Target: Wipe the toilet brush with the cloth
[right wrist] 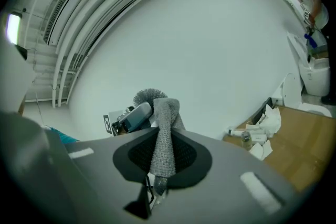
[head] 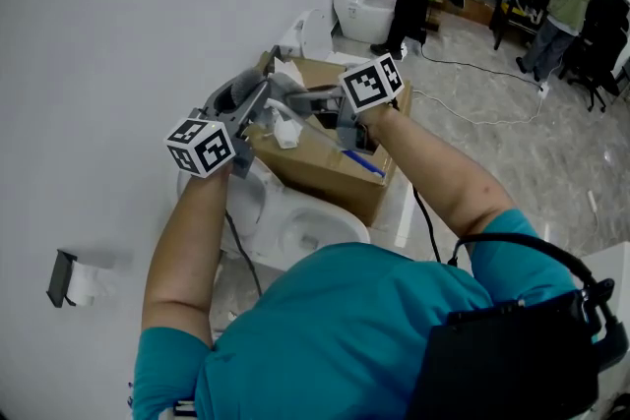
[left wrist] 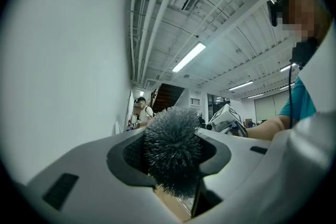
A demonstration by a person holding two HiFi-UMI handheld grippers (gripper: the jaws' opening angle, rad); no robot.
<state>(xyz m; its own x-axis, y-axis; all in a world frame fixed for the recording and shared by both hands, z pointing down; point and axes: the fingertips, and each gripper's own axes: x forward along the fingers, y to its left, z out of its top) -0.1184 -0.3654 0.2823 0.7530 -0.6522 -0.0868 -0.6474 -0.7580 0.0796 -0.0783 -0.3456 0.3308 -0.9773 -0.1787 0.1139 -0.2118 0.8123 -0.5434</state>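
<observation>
Bristles on the toilet brush (left wrist: 172,144) look springy and light. The left hand-held gripper (left wrist: 171,168), jaws half closed, clamps it at the head, above the cardboard box (head: 325,174). The right hand-held gripper (right wrist: 160,162) pinches the limp cloth (right wrist: 164,128) shut, with the brush near at 12 o'clock. The wall (head: 118,34) crowds 9 o'clock; free room lies toward 3.

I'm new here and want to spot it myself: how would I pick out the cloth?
Find the white toilet by the wall, then the cardboard box next to it. Above the box, the cloth is the grey knitted strip pinched in the right claw; unlike the round, bristly toilet brush just beyond it, it is soft and narrow.
</observation>
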